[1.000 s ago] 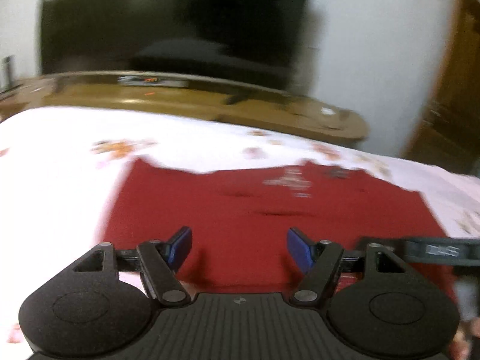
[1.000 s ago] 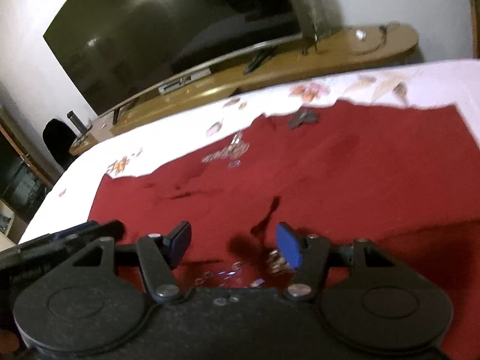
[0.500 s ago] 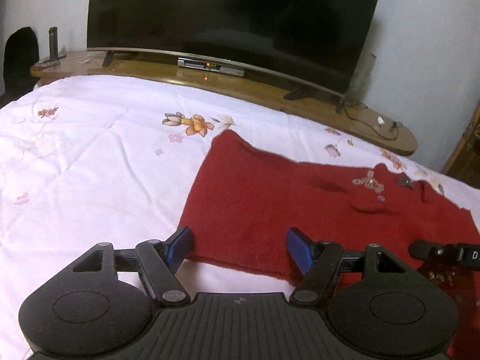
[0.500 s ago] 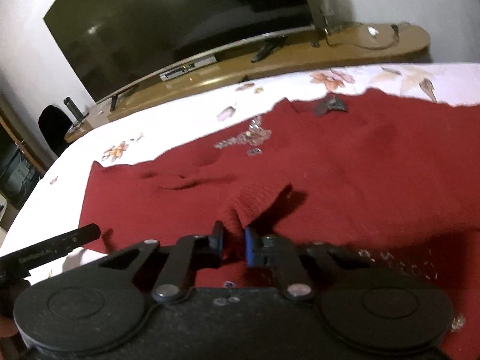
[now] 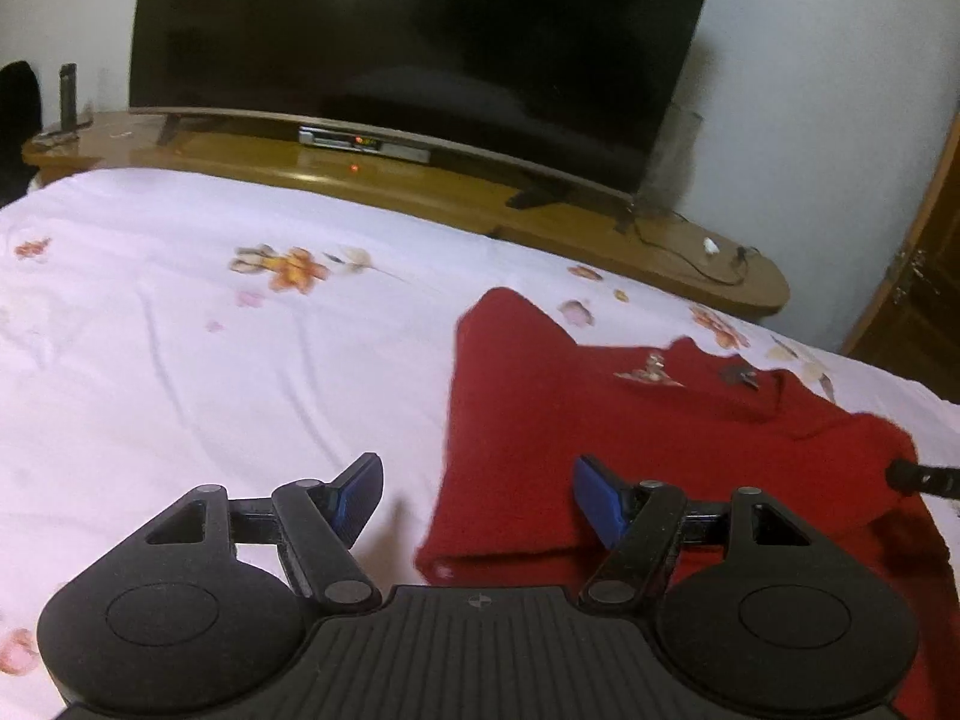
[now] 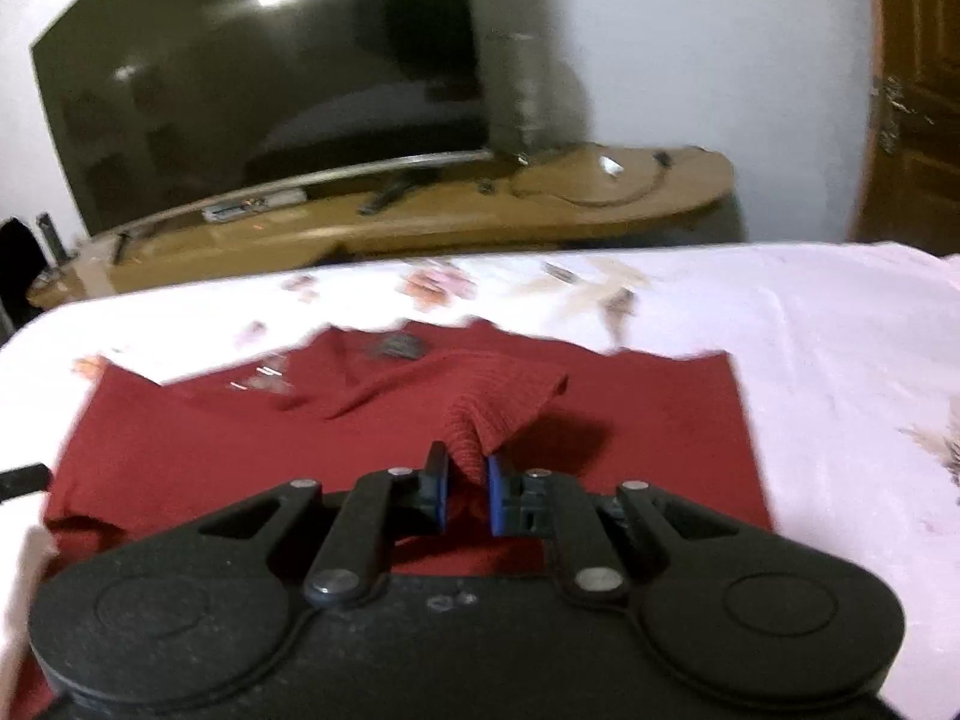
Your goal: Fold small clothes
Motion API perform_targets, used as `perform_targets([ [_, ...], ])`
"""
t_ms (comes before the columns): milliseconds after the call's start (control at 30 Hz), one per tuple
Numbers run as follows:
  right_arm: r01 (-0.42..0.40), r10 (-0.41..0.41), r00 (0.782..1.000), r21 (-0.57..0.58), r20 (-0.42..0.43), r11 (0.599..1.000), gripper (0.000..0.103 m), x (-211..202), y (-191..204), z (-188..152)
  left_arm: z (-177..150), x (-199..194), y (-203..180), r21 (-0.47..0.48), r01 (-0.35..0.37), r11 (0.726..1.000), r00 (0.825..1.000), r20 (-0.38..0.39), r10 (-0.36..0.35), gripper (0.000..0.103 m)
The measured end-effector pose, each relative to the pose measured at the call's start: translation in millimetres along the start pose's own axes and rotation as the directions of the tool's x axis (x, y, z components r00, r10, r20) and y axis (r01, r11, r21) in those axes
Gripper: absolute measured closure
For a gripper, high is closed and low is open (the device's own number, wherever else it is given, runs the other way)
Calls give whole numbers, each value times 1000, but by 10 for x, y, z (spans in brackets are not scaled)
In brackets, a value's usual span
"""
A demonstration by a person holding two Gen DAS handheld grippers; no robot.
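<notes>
Red knit sweater [image 6: 630,432]: soft, floppy; right gripper [image 6: 467,495] pinches its ribbed fold; left gripper [image 5: 477,495] gapes empty; grab the hem corner at 6 o'clock.

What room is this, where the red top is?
Probably a bedroom: the red top lies on a bed with a flowered white sheet, facing a big television on a wooden stand.

Left wrist view: low over the white flower-printed bed [image 5: 180,360], just behind the left hand-held gripper [image 5: 477,495], facing the large black television [image 5: 420,42].
Right wrist view: close above the red knitted garment [image 6: 630,420], behind the right hand-held gripper [image 6: 467,495], facing likewise.
Shared: garment, bed, television, curved wooden stand [image 6: 420,228].
</notes>
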State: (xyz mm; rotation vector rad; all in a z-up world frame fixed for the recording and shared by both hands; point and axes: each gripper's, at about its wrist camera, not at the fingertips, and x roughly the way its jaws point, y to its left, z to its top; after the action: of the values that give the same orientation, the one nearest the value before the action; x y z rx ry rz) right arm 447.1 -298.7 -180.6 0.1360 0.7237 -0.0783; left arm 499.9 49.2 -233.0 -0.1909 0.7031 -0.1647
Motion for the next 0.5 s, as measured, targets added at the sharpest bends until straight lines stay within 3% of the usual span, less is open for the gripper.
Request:
perform_targets([
  [167, 67, -67, 998, -7, -15, 998, 89, 129, -276, -108, -26, 108, -141, -2, -5, 1000, 1000, -22, 5, 34],
  [300, 68, -70, 995, -33, -70, 997, 83, 338, -331, -204, -114, 333, -129, -26, -53, 998, 993, -108, 50, 34],
  [500, 71, -71, 997, 6, 22, 997, 60, 48, -386, -110, 28, 154, -181, -17, -26, 1000, 1000, -14, 26, 34],
])
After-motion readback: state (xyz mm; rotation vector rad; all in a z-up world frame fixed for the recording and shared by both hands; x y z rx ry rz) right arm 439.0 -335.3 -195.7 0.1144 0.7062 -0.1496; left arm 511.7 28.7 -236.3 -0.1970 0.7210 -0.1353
